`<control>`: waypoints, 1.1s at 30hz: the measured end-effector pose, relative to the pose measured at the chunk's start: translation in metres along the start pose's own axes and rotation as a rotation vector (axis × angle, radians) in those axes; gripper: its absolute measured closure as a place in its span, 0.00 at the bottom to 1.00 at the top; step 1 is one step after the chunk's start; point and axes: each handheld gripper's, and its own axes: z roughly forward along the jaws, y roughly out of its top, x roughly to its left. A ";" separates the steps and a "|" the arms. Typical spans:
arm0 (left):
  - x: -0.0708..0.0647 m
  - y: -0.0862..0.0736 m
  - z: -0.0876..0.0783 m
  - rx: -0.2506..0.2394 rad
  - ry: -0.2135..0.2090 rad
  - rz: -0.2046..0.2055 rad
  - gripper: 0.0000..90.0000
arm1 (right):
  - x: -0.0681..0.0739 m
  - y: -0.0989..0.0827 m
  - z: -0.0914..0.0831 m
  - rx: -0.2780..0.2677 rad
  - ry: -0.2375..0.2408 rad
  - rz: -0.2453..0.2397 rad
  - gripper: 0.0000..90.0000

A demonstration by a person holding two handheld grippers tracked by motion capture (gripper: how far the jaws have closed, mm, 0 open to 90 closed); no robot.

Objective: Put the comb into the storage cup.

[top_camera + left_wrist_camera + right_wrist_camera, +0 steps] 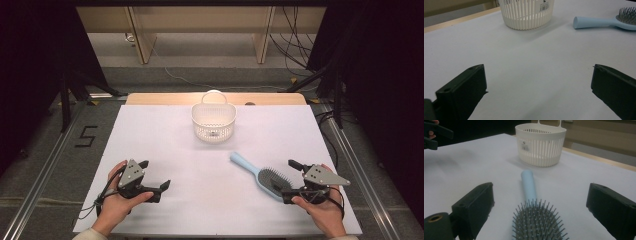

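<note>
A pale blue plastic hairbrush (pixel 260 177) lies bristles-up on the smooth white table (pixel 175 145), its round handle pointing toward a white slatted plastic basket (pixel 214 121) near the far edge. The right gripper (pixel 291 176) has its blocky black fingers (pixel 474 205) spread wide on either side of the brush's oval head without touching it. The left gripper (pixel 155 174) rests well apart, its fingers wide and empty.

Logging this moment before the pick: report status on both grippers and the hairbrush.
Left gripper open, nothing between its fingers. Right gripper open, fingers either side of the hairbrush head, not gripping. Brush flat, bristles up, handle toward the white basket. Nothing in the way.
</note>
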 end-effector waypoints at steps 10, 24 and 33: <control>0.000 0.000 0.000 -0.002 -0.003 0.002 0.00 | 0.002 0.000 0.000 -0.002 0.001 0.002 0.08; 0.000 0.000 0.000 -0.002 0.000 0.005 0.00 | 0.005 0.004 0.003 0.021 -0.080 0.000 0.35; -0.001 0.000 0.001 0.001 -0.002 0.007 0.00 | 0.005 0.019 0.015 0.133 -0.056 0.073 0.94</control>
